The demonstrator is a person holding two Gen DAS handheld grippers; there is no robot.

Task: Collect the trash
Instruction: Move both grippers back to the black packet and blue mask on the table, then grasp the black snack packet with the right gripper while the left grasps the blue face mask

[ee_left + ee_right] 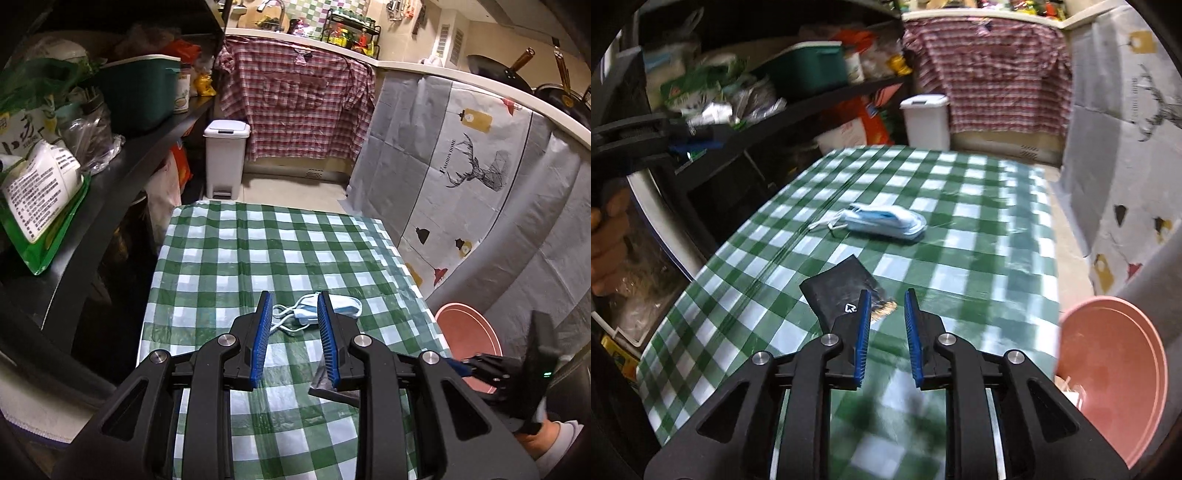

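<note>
Both hand-held grippers, left [294, 310] and right [886, 306], hover slightly spread and empty over the checked desk [979, 229], where a blue face mask [886, 221] lies mid-frame beyond a black wrapper [838, 291].

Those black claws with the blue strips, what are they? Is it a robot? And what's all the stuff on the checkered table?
Not a robot. A person holds one hand-held gripper in each hand, a bit like big tongs, and each carries a camera looking out along its two fingers. One picture comes from the left hand-held gripper, the other from the right hand-held gripper.

On the green checkered table lie a blue and white face mask and a dark wrapper with some crumbs beside it. A pink bin stands at the table's edge, and a white pedal bin stands on the floor beyond.

Both grippers are open and holding nothing.
</note>
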